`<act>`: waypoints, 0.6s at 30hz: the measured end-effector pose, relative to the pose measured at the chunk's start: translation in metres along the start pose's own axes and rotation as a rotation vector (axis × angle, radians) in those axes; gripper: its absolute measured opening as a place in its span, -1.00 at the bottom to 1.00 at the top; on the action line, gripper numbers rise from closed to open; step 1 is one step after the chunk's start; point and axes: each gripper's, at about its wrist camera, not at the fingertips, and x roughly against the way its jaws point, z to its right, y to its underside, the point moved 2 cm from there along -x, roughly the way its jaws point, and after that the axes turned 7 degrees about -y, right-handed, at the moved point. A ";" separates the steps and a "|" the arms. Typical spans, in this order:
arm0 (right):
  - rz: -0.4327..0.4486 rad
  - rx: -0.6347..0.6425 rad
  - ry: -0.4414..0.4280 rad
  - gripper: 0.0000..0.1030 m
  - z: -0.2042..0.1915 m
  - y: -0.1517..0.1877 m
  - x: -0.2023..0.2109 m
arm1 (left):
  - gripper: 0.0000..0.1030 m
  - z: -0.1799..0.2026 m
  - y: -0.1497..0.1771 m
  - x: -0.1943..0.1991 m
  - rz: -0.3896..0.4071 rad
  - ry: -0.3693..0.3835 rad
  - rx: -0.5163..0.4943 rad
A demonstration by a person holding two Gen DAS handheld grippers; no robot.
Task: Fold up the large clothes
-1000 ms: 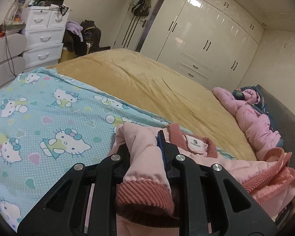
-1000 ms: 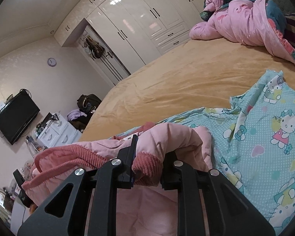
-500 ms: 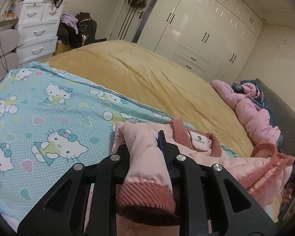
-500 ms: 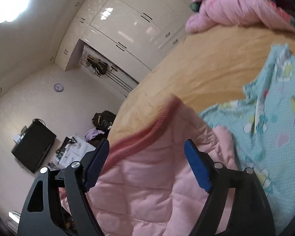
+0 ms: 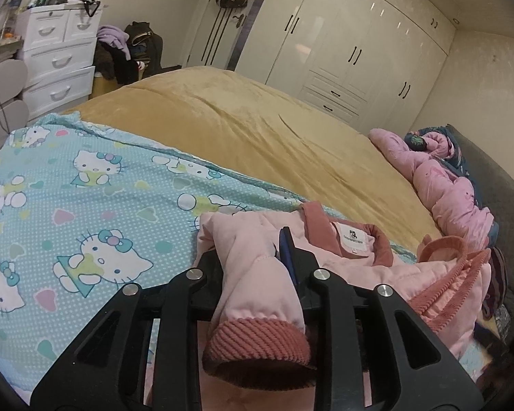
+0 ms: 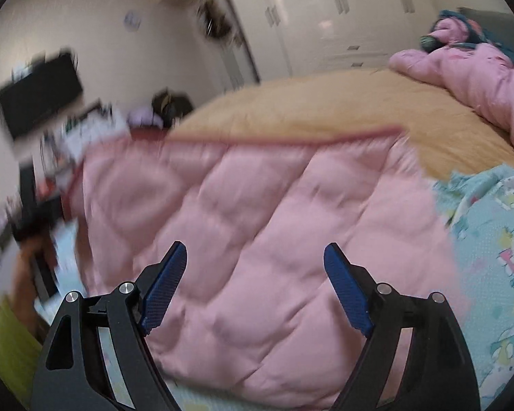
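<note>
One pale pink quilted jacket with ribbed rose cuffs lies at six o'clock on one turquoise cartoon-cat patterned sheet, which is spread over one mustard yellow plush bedspread. At three o'clock there is one heap of pink padded bedding, and at ten o'clock one white chest of drawers showing four drawer fronts. Two black two-finger grippers with blue pads are counted, one left gripper and one right gripper.
</note>
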 end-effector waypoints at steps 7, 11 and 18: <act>-0.057 -0.060 0.043 0.64 0.003 0.008 -0.035 | -0.29 0.005 0.000 0.005 0.010 0.019 -0.012; -0.061 -0.054 0.054 0.66 0.002 0.005 -0.040 | 0.22 0.009 -0.003 0.019 0.046 0.039 -0.018; 0.024 -0.048 0.060 0.66 0.005 0.000 -0.018 | 0.82 0.001 -0.019 0.065 0.213 -0.047 -0.049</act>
